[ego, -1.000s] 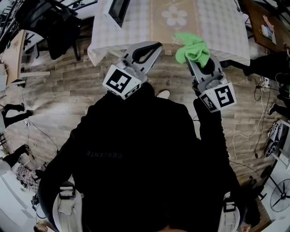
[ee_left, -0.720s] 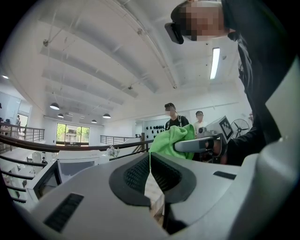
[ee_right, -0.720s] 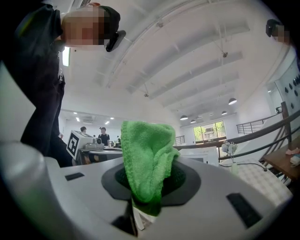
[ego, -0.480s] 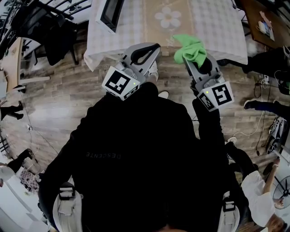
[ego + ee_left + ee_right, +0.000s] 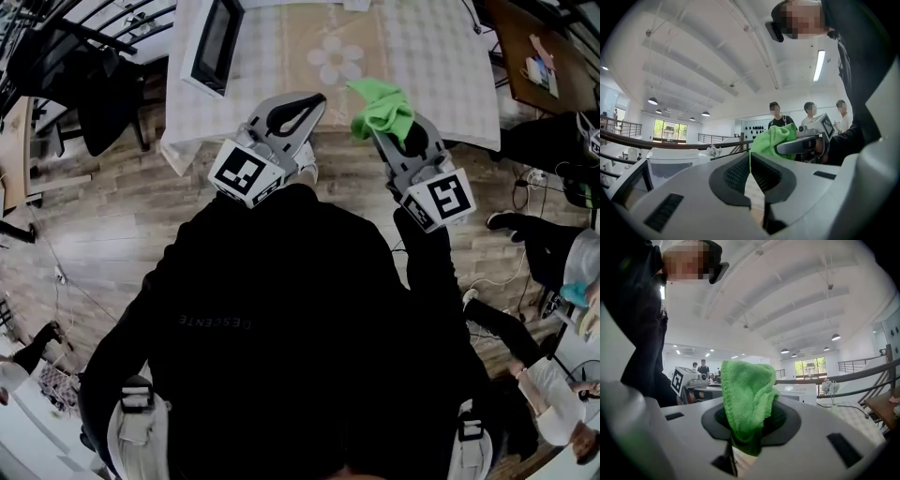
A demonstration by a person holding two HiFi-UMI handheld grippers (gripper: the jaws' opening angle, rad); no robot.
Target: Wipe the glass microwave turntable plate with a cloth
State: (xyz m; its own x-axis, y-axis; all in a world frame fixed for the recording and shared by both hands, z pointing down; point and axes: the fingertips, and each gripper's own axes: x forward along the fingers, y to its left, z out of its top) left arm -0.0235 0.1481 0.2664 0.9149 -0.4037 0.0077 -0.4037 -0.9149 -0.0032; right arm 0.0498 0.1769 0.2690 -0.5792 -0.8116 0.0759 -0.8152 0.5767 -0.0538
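Holding level in front of the black-clad chest, both grippers point at the table (image 5: 431, 56), tips right over its near edge. Left gripper (image 5: 317, 99) first: jaws pressed together, pads meeting tip to tip, nothing between them (image 5: 750, 157). Right gripper (image 5: 394, 131) is clamped on the green cloth (image 5: 380, 108), and its own view shows the cloth (image 5: 745, 390) bunched up out of the pads (image 5: 750, 420), a tail hanging below them. The two tools sit near each other, not touching; from the left one, the right gripper and its cloth (image 5: 776, 140) block the middle of the outlook. Ahead, a flowered runner (image 5: 337, 47) goes down the checked tabletop, and a white microwave (image 5: 211, 42) stands at the table's left corner, well left of both tips. Three people (image 5: 776, 117) stand beyond, with a railing (image 5: 670, 143) across the back. Floor room: bare wood (image 5: 103, 216) lies open on the left up to a dark chair (image 5: 103, 89); the right side is tight, with cables (image 5: 511, 272) and someone's legs (image 5: 525, 244) close by.
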